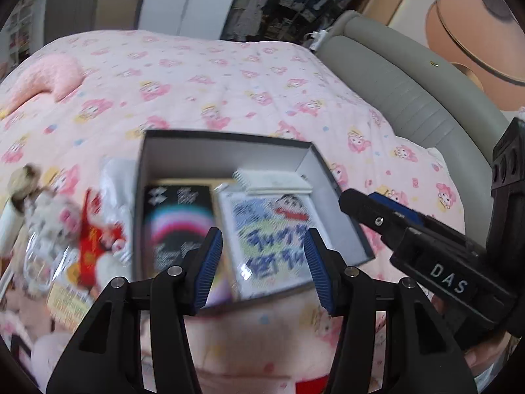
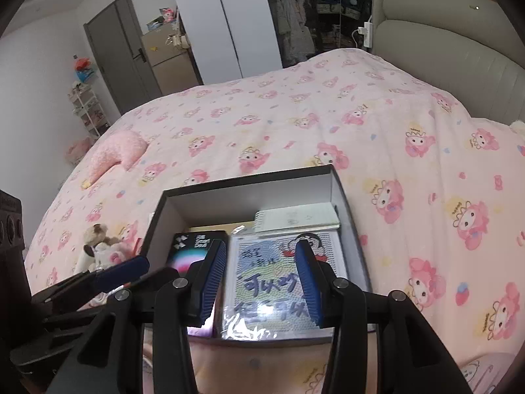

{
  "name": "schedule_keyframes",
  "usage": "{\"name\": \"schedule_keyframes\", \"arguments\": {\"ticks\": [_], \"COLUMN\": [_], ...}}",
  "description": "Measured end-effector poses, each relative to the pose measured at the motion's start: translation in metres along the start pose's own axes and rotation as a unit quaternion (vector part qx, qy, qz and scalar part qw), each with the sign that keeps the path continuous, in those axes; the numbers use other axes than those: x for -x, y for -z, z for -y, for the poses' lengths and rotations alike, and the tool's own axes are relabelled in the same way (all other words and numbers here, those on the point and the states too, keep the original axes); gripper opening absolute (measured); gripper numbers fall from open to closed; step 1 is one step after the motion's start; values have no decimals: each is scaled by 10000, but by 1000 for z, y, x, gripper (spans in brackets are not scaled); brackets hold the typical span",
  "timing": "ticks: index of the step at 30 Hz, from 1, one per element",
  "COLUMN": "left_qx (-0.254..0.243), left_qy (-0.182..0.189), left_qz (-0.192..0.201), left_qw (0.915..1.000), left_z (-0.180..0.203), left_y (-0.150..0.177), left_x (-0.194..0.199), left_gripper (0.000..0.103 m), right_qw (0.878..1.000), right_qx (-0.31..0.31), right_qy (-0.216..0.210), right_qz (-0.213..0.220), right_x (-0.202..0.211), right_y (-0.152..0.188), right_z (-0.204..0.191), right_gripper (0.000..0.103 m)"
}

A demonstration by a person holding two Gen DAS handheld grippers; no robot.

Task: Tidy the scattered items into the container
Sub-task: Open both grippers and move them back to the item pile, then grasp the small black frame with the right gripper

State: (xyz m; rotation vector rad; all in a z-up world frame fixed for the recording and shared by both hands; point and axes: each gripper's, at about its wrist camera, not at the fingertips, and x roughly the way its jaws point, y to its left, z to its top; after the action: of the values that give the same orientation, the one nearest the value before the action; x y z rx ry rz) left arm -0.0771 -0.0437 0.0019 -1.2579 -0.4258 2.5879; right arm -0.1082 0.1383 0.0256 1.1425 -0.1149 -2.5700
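Both tongs, left gripper (image 1: 261,264) and right gripper (image 2: 261,280), stand open and empty above the dark grey cardboard box (image 2: 242,185) mid-bed; next, approach the plush toys (image 1: 62,226) beside its left wall, pads well spread

The left claw (image 1: 262,266) is open with nothing in it, above a box (image 1: 229,154) on a pink bed (image 1: 229,82). A cartoon picture pack (image 1: 272,236) and a black pack (image 1: 177,223) lie inside. Plush toys (image 1: 65,229) lie left of the box. The right claw (image 1: 377,207) pokes in from the right.
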Motion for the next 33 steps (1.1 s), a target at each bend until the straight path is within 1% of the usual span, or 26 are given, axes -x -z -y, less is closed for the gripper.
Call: {"name": "schedule_keyframes", "arguments": {"ticks": [1,3,5,7,9,11,12,16,19,21,23,24,26,28,30,31,32,33], "left_qx": [34,14,-13,144,300,467,583,1162,1674,2047,2455,2657,3026,3441,3816,3983,4111,4198], "left_qy": [-76,-251,-379,-465,-691,-996,-1083,-1521,-1859,-2123,-2271,-2314,-2430,-2479,-2480,-2414,-2335,-2256], "left_qz": [-38,-59,-85,-80,-4,137,186,310,294,292,261,245,199,190,192,205,240,284], "left_qw": [10000,9997,9992,9988,9972,9938,9922,9810,9678,9551,9420,9356,9214,9054,8902,8847,8809,8787], "left_z": [-5,-10,-16,-28,-43,-62,-73,-124,-166,-194,-221,-234,-259,-283,-303,-312,-318,-323], "left_y": [7,21,33,40,45,51,54,78,104,124,145,155,175,197,216,225,232,238], "left_x": [5,17,27,41,56,74,83,110,121,128,133,135,137,137,135,134,133,132], "left_gripper": [56,56,56,56,56,56,56,56,56,55,55,55,54,51,38,33,27,27], "right_qw": [9998,9965,9913,9854,9809,9770,9755,9672,9563,9473,9381,9316,9203,9088,9006,8991,8983,8962], "right_qx": [130,424,792,1045,1146,1263,1319,1532,1827,1994,2096,2196,2474,2719,2892,2990,3049,3068], "right_qy": [-176,-709,-1021,-1299,-1496,-1612,-1651,-1833,-1945,-1988,-2047,-2109,-2117,-2103,-2084,-2013,-1942,-1916], "right_qz": [-32,-153,-245,-339,-488,-592,-615,-864,-1194,-1525,-1850,-1987,-2169,-2363,-2486,-2485,-2499,-2570], "right_x": [2,3,4,4,1,-3,-4,-19,-37,-53,-66,-71,-79,-86,-94,-97,-101,-107], "right_y": [4,15,28,38,45,48,50,58,74,89,105,114,132,147,156,158,159,160], "right_z": [-11,-40,-75,-106,-128,-149,-158,-200,-240,-266,-292,-305,-330,-351,-365,-372,-377,-381], "right_gripper": [40,41,41,41,41,41,41,42,42,42,42,42,42,42,41,41,41,41]}}
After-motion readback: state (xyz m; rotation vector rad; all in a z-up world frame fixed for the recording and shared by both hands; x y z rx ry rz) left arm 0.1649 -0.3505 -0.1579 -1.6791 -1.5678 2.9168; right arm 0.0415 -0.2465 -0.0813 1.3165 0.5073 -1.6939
